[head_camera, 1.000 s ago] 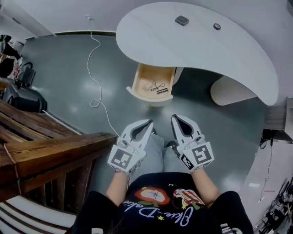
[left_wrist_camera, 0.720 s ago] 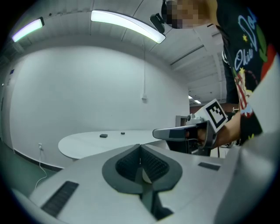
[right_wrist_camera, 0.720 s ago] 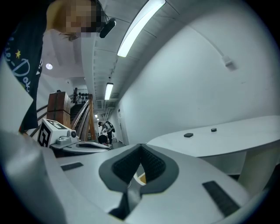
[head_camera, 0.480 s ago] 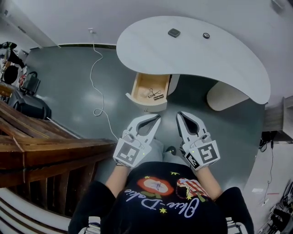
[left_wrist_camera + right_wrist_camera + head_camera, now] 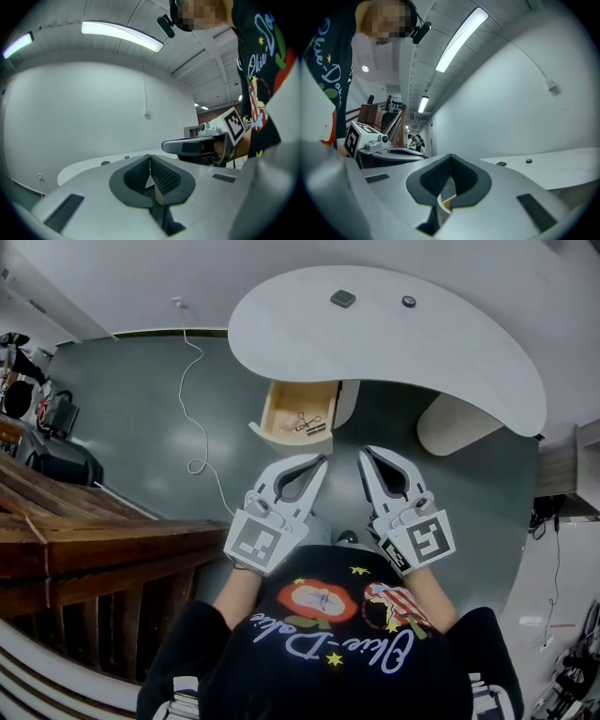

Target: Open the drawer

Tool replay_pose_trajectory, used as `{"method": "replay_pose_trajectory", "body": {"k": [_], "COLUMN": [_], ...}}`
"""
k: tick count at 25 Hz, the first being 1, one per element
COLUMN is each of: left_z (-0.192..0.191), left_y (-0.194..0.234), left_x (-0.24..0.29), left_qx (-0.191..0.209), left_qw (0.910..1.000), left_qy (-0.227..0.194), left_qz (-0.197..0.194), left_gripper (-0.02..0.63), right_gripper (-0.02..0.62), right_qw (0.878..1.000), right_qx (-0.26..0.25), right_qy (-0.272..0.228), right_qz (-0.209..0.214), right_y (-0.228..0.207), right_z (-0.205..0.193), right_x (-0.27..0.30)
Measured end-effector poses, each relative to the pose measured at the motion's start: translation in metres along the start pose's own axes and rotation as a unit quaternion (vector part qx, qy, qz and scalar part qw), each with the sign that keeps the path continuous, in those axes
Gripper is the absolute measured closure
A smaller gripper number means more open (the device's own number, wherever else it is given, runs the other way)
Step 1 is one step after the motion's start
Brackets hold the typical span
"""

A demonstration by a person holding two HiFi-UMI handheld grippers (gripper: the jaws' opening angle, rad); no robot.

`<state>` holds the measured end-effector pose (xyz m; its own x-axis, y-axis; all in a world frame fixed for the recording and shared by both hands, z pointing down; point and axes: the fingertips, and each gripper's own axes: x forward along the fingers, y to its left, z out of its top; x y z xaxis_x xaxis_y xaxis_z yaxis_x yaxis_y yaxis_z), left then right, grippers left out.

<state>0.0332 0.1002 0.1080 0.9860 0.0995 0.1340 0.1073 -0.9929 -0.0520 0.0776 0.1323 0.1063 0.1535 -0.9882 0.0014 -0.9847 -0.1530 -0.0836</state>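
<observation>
The wooden drawer [image 5: 298,416] stands pulled out from under the curved white desk [image 5: 441,343], with a few small items lying inside. My left gripper [image 5: 322,460] and right gripper [image 5: 364,454] hang side by side in front of my chest, short of the drawer and touching nothing. Both point toward the desk. In the left gripper view the left gripper [image 5: 150,157] has its pads meeting with nothing between them. In the right gripper view the right gripper [image 5: 451,156] is closed the same way, and a wooden edge of the drawer [image 5: 445,202] shows below its jaws.
A white cable [image 5: 192,399] trails over the grey floor left of the drawer. A wooden stair railing [image 5: 84,549] fills the left side. Two small dark objects [image 5: 342,298] lie on the desk. A beige pedestal [image 5: 459,427] stands under the desk's right end.
Both grippers have risen toward my head and look larger. The drawer has stayed open and now sits higher and smaller in the head view.
</observation>
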Motion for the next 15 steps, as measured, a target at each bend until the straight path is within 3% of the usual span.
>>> {"method": "replay_pose_trajectory", "body": {"k": [15], "left_z": [-0.0090], "left_y": [-0.0039], "left_x": [0.0013], "left_qx": [-0.004], "left_qw": [0.9999], "left_qy": [0.017], "left_qz": [-0.003], "left_gripper": [0.601], "right_gripper": [0.595], "right_qw": [1.000], "right_qx": [0.012], "right_qy": [0.007], "right_qz": [-0.005], "right_y": [-0.0030], "right_z": [-0.0094], "right_x": [-0.0031]}}
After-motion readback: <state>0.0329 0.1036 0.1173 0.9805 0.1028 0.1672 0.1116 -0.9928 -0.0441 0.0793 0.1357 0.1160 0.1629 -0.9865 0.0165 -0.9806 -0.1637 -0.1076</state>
